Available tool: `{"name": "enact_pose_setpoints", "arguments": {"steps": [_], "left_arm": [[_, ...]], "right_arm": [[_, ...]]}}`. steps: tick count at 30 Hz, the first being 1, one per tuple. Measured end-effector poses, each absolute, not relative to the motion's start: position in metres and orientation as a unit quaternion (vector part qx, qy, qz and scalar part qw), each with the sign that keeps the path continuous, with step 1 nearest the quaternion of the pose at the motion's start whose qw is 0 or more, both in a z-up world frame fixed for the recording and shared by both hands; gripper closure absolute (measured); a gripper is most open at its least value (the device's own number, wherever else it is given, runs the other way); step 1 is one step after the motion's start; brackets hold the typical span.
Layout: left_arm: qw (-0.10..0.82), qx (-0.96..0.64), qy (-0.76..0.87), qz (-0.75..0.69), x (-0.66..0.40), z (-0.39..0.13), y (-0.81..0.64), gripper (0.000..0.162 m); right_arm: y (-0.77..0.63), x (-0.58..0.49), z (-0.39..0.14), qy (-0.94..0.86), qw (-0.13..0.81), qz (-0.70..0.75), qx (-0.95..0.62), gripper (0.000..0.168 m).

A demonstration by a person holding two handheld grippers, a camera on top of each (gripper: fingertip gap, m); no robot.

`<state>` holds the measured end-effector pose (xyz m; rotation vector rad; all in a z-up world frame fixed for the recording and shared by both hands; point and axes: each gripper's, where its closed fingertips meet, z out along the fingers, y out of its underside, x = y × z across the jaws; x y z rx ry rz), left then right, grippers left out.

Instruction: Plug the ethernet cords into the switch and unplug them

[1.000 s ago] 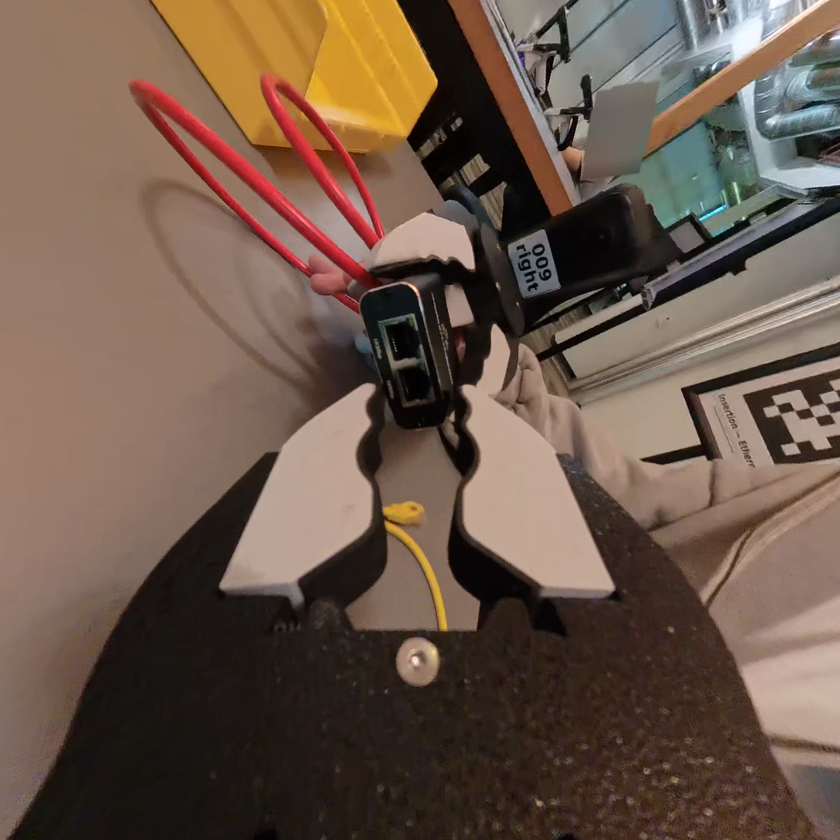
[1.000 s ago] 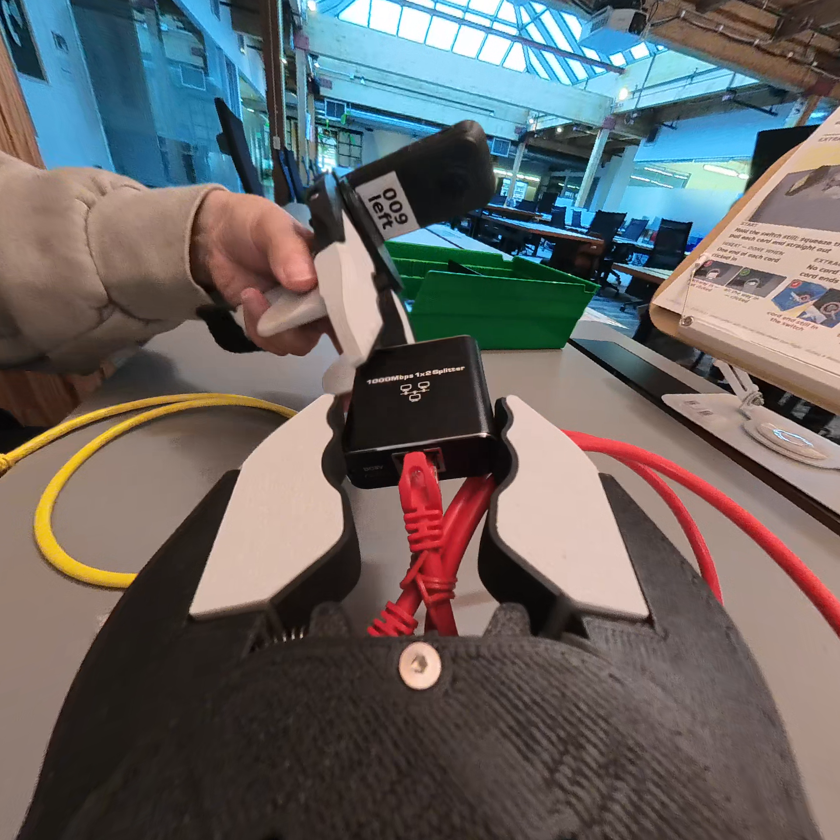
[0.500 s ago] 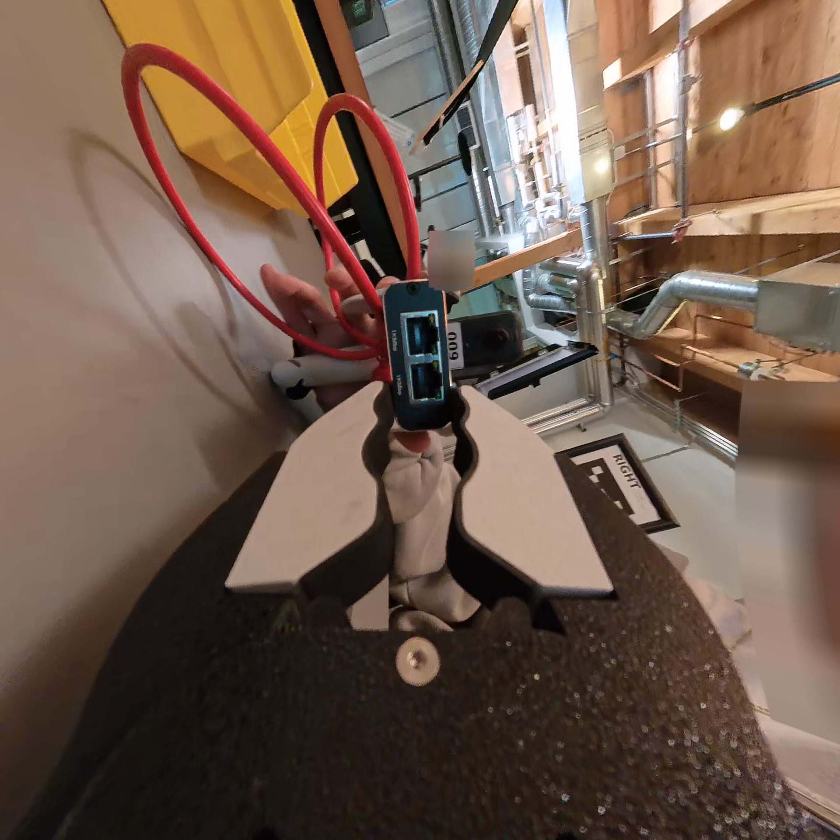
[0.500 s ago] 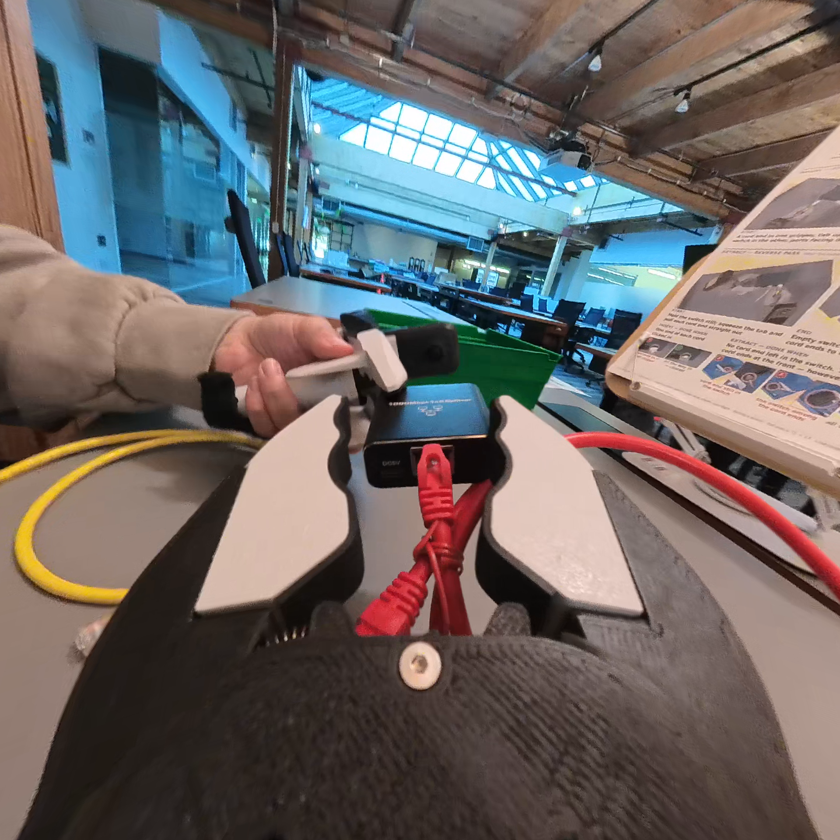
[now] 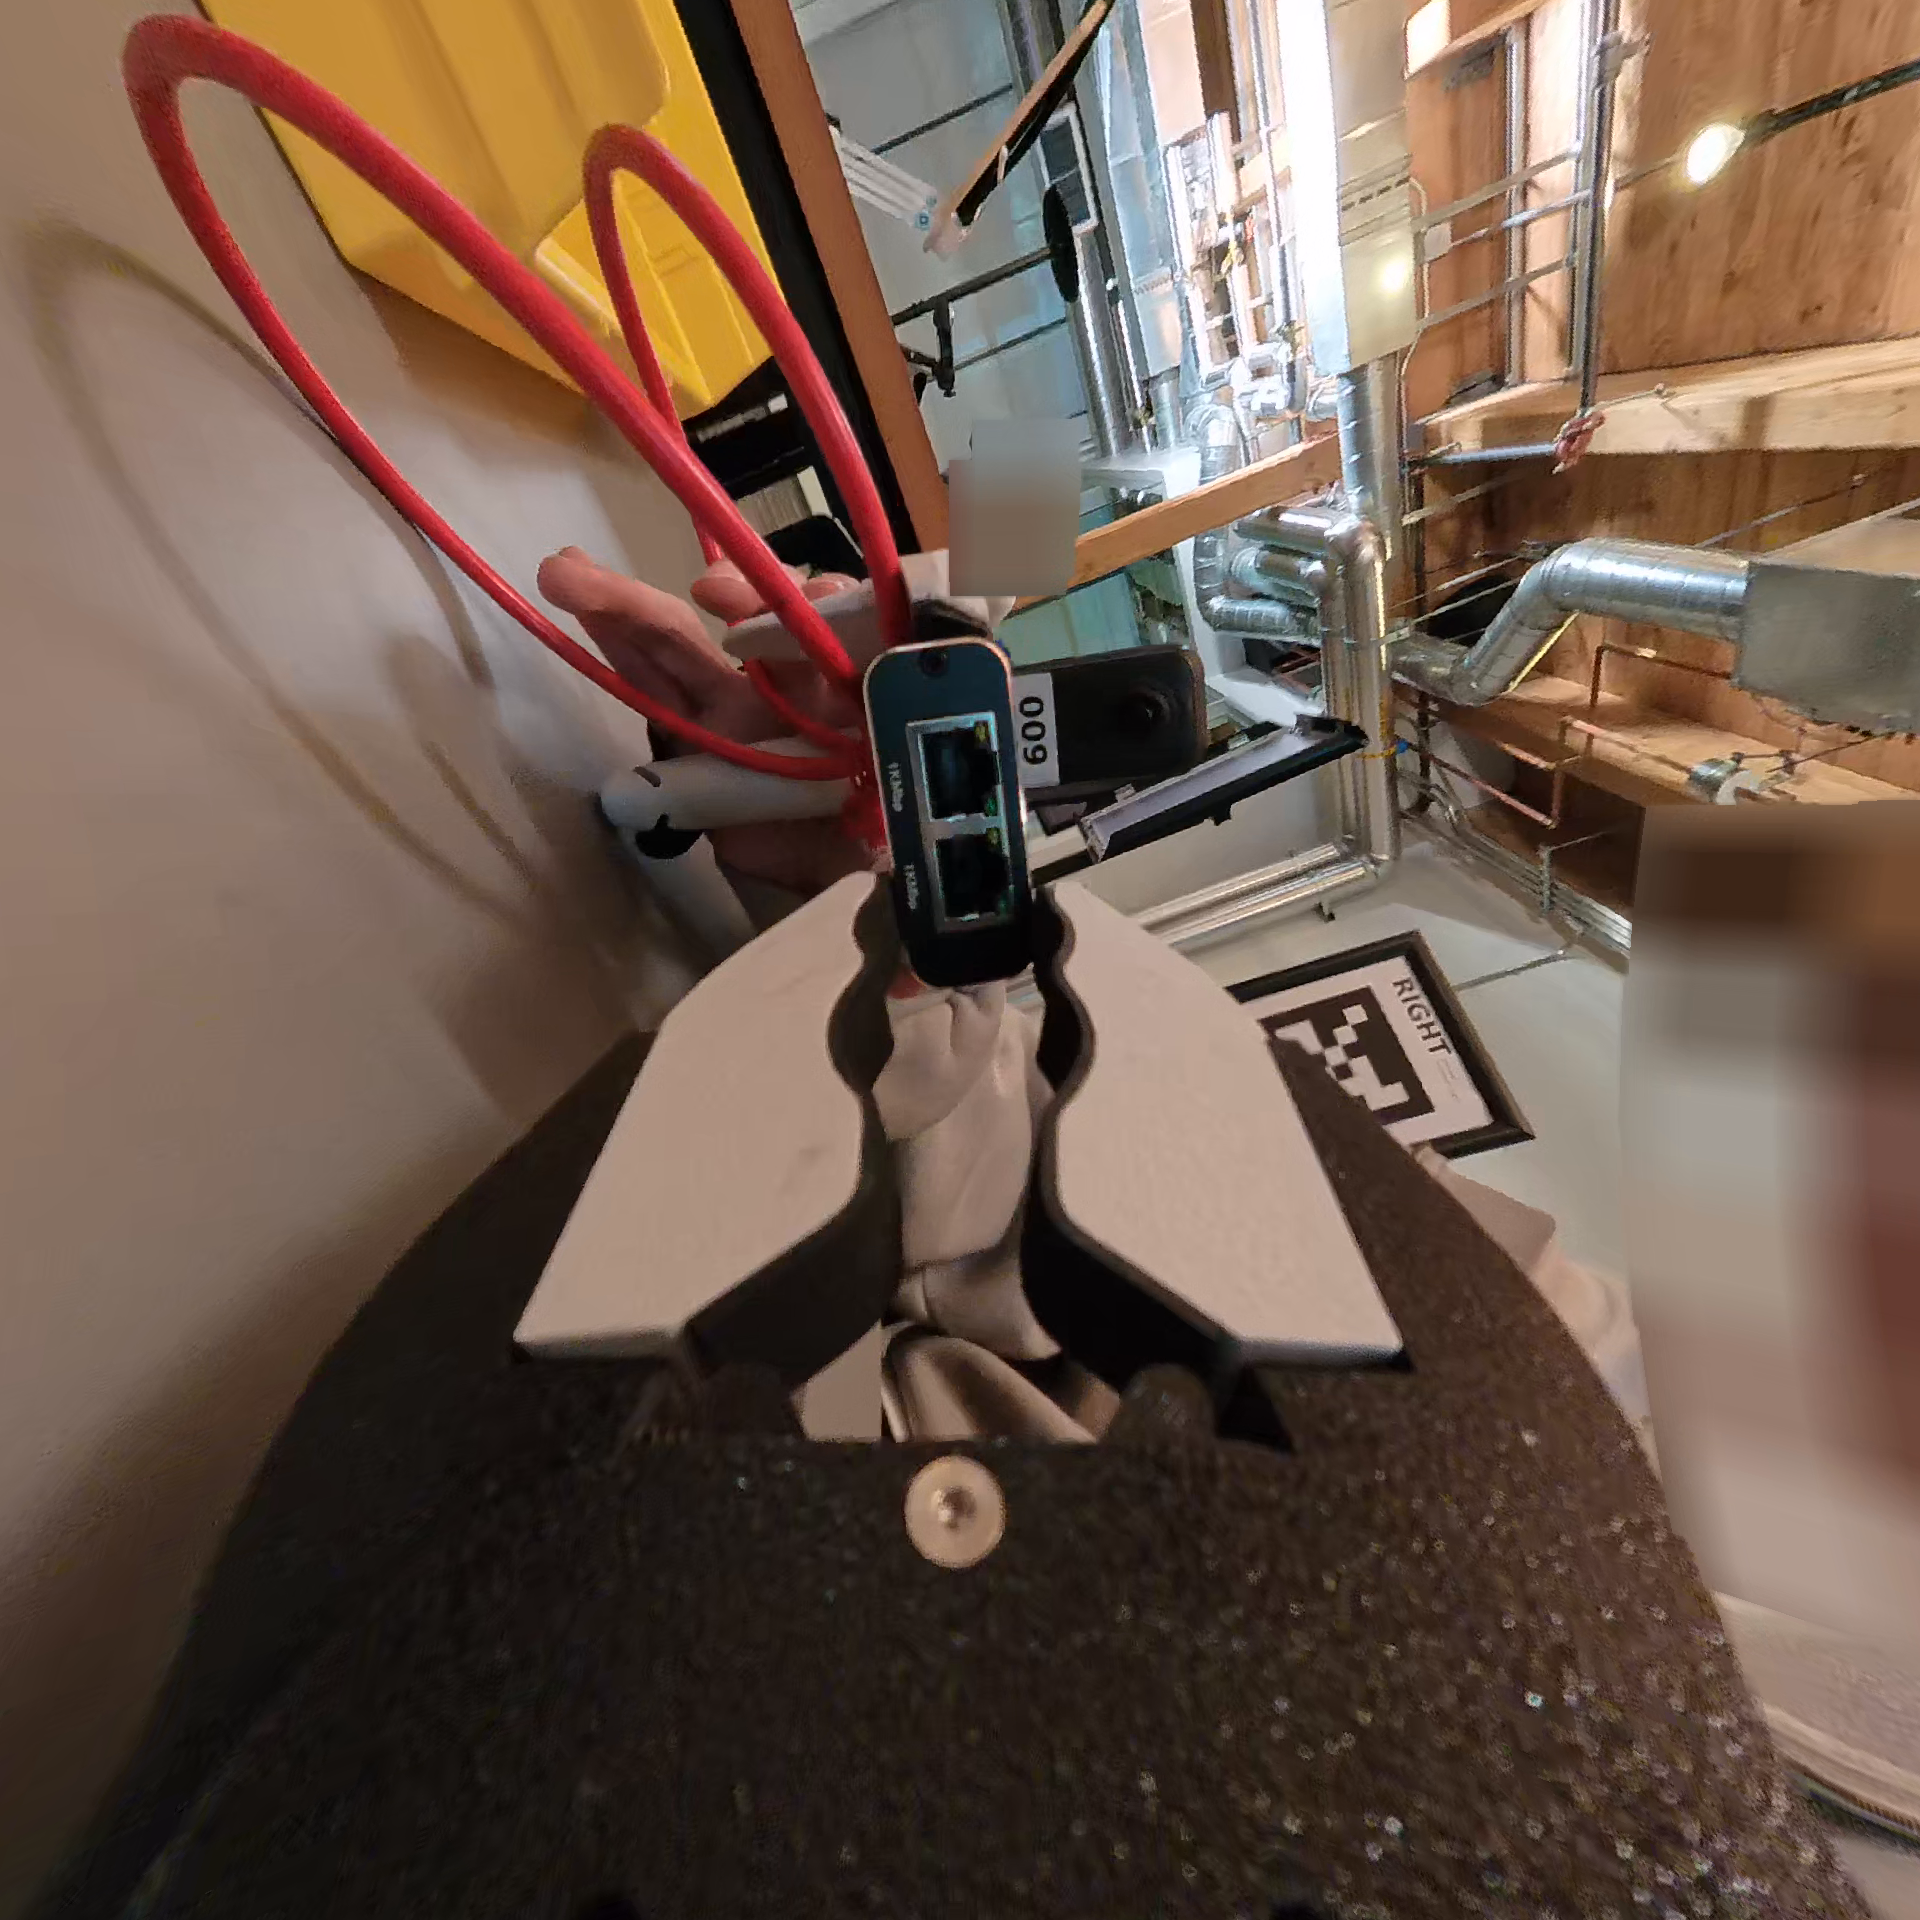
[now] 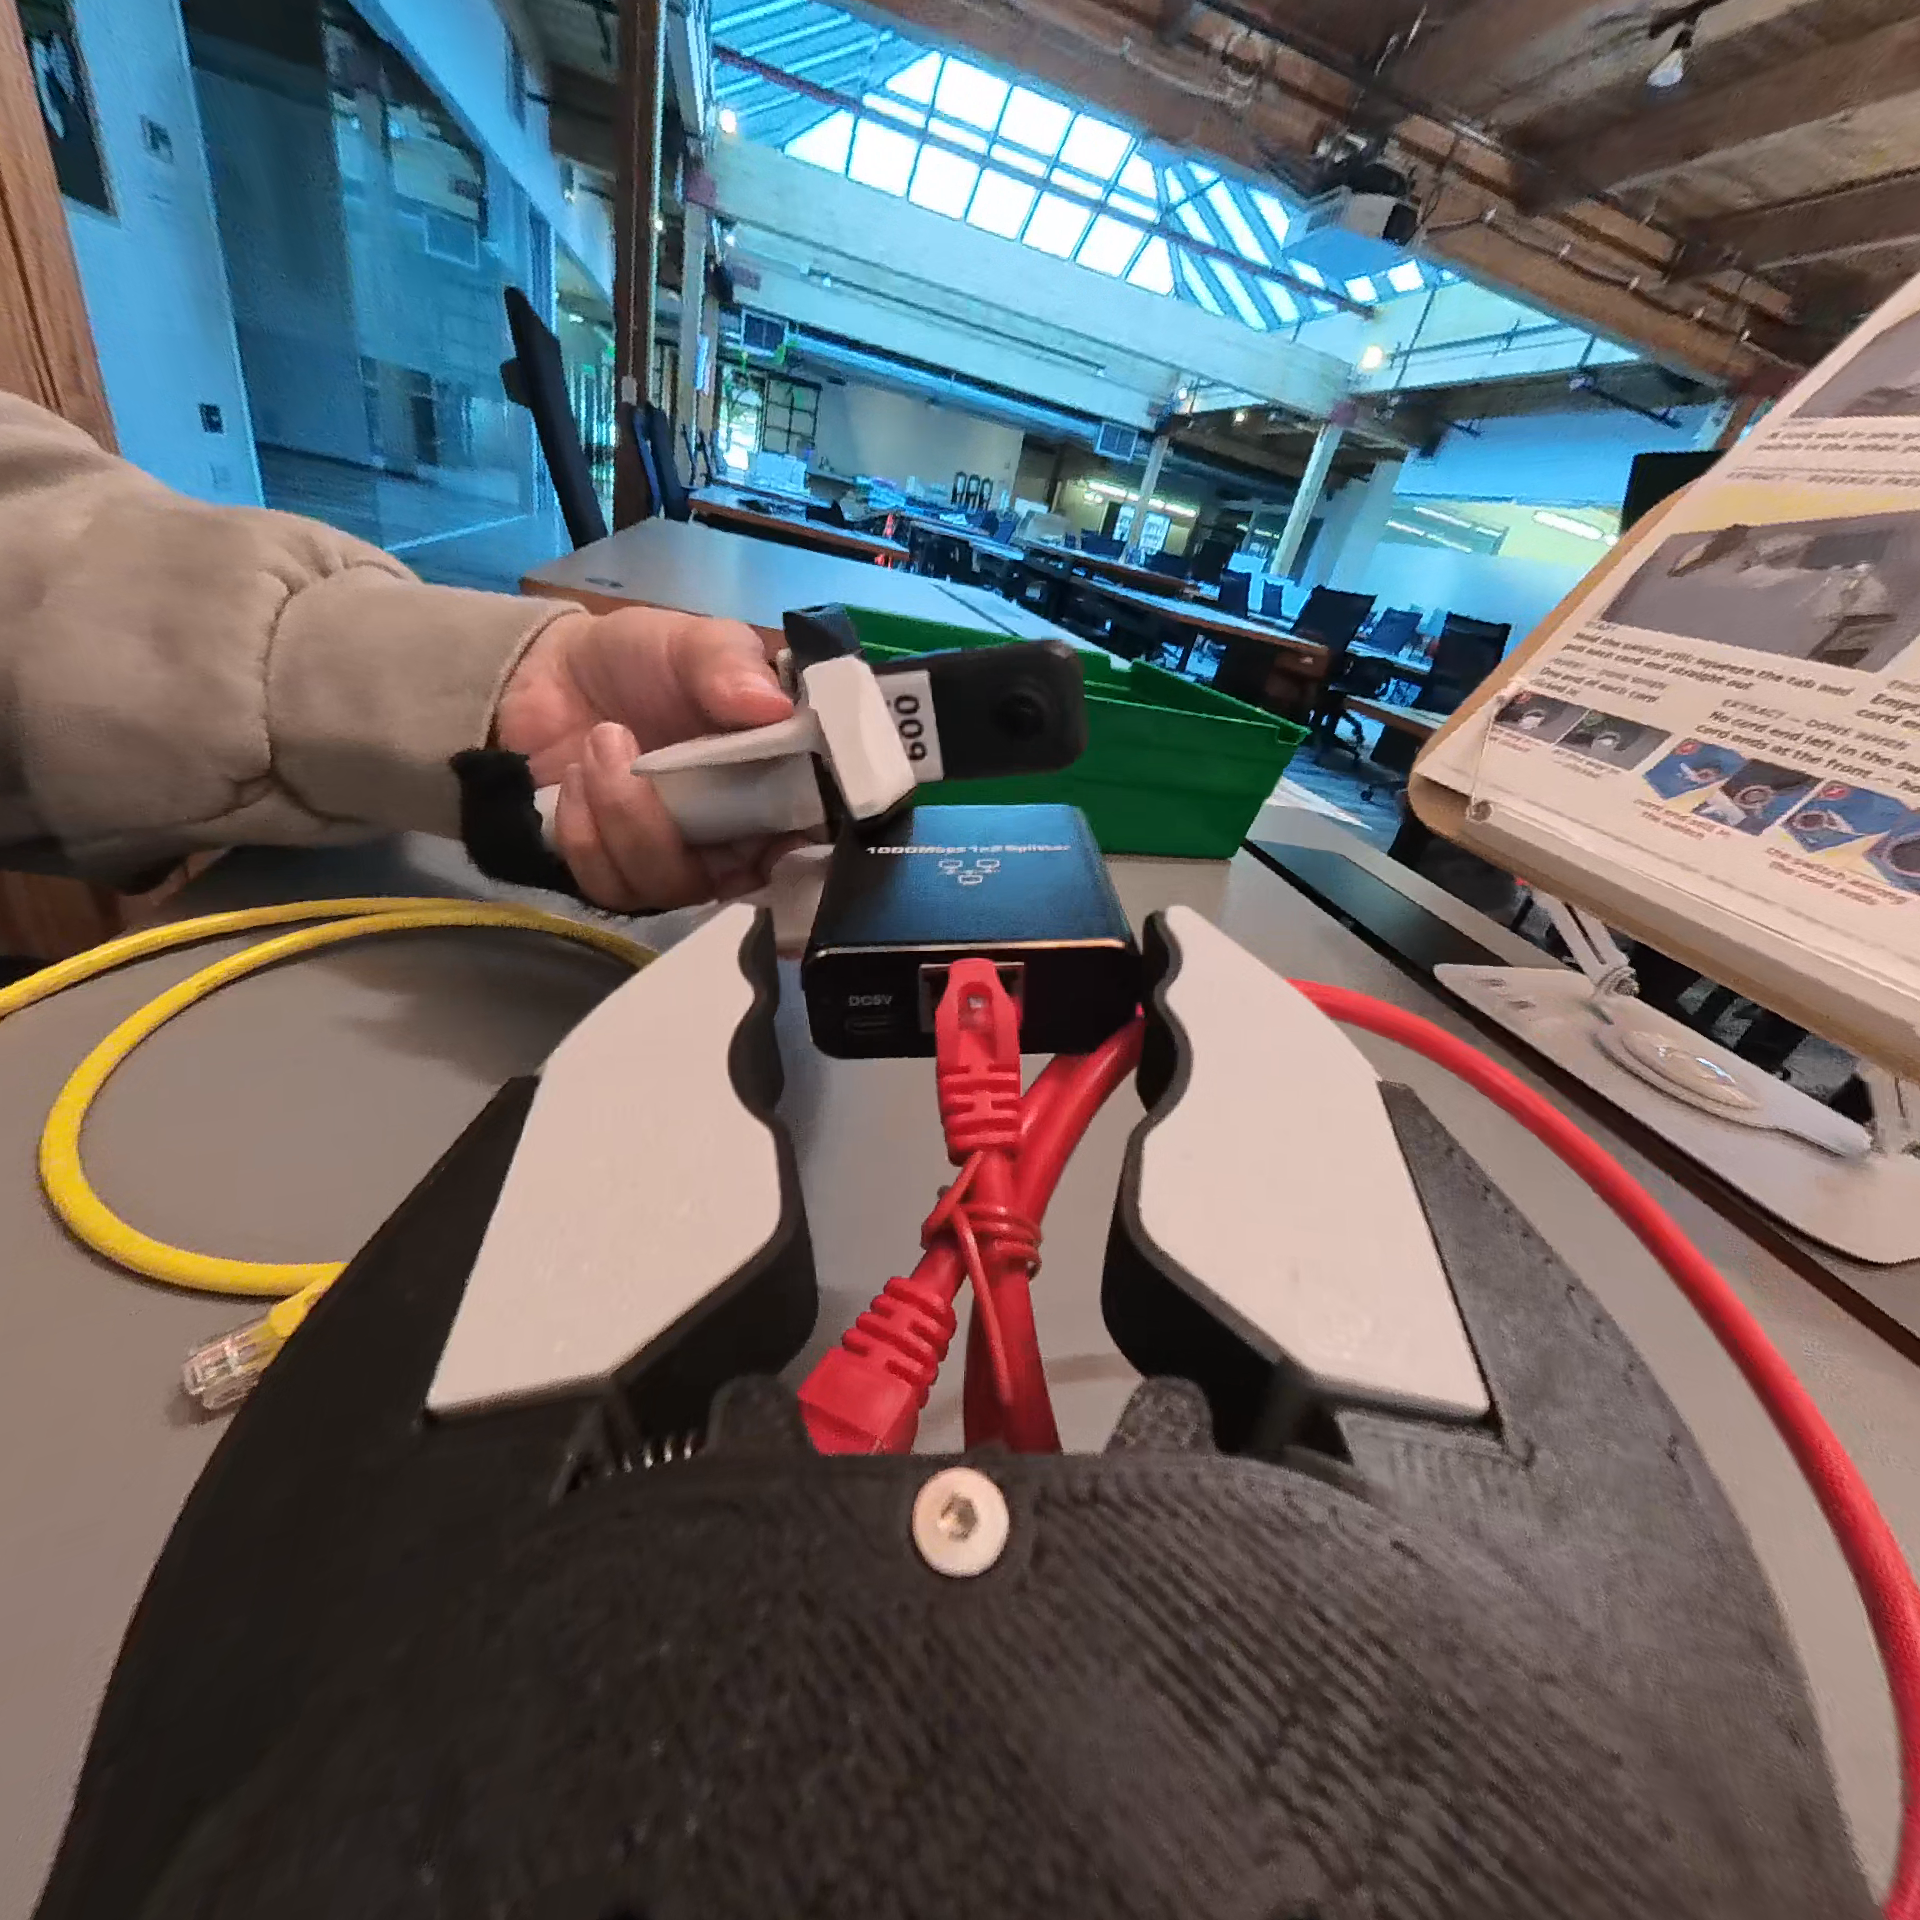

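A: Left wrist view. Left gripper (image 5: 954,940) is clamped on the black switch (image 5: 954,821); its fingertips pinch the lower end. The two-port face points at the camera, and both ports look empty. The view is rolled, so the grey table (image 5: 260,831) runs up the left side. Red cord (image 5: 343,384) loops over it from behind the switch. A yellow bin (image 5: 499,177) sits at the far end, with a framed marker board (image 5: 1392,1039) to the right. The right gripper's handle and a hand (image 5: 665,665) show behind the switch, partly hidden by it.

B: Right wrist view?

A: Right gripper (image 6: 956,987) is released. Its fingers flank the switch (image 6: 971,914); I can't tell whether the tips touch its sides. The switch looks to lie flat on the table (image 6: 312,1039). The red cord's (image 6: 1662,1195) plug is seated in the near single port, and its other plug lies loose between the fingers. A yellow cord (image 6: 114,1039) is coiled on the left, its clear plug lying free. The left gripper (image 6: 873,748), held by a hand (image 6: 623,748) in a grey sleeve, is at the switch's far end. Behind it are a green bin (image 6: 1143,758) and, to the right, an instruction sheet on a stand (image 6: 1714,675). The room is an open-plan office with a skylight.
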<state>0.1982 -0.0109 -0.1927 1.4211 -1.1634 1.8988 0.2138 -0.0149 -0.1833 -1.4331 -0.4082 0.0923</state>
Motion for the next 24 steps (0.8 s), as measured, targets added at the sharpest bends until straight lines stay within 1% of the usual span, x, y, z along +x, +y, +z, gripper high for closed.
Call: {"name": "enact_pose_setpoints", "arguments": {"steps": [7, 10, 12, 14, 17, 19, 21, 23, 24], "left_arm": [[0.244, 0.521, -0.435, 0.692, 0.197, -0.192, -0.012, 0.138], [0.218, 0.518, -0.447, 0.696, 0.199, -0.191, -0.009, 0.138], [0.181, 0.507, -0.474, 0.697, 0.200, -0.188, -0.008, 0.136], [0.125, 0.495, -0.520, 0.685, 0.200, -0.187, -0.007, 0.136], [-0.005, 0.469, -0.620, 0.629, 0.192, -0.191, 0.006, 0.132], [-0.077, 0.412, -0.699, 0.579, 0.174, -0.194, 0.009, 0.132], [-0.090, 0.329, -0.774, 0.533, 0.150, -0.201, -0.002, 0.132], [-0.076, 0.251, -0.831, 0.491, 0.131, -0.214, -0.021, 0.132], [-0.072, 0.218, -0.854, 0.467, 0.127, -0.223, -0.031, 0.129]], "right_arm": [[-0.014, 0.215, -0.184, -0.181, 0.732, 0.038, -0.656, 0.105], [-0.010, 0.218, -0.187, -0.169, 0.723, 0.027, -0.669, 0.105], [-0.010, 0.220, -0.187, -0.161, 0.723, 0.033, -0.671, 0.105], [-0.011, 0.221, -0.185, -0.155, 0.727, 0.040, -0.668, 0.105], [-0.019, 0.230, -0.179, -0.135, 0.743, 0.050, -0.653, 0.105], [-0.024, 0.236, -0.176, -0.124, 0.753, 0.058, -0.644, 0.105], [-0.025, 0.237, -0.174, -0.122, 0.756, 0.069, -0.640, 0.105], [-0.024, 0.234, -0.176, -0.129, 0.751, 0.075, -0.643, 0.105], [-0.024, 0.234, -0.176, -0.132, 0.748, 0.075, -0.646, 0.105]]}}
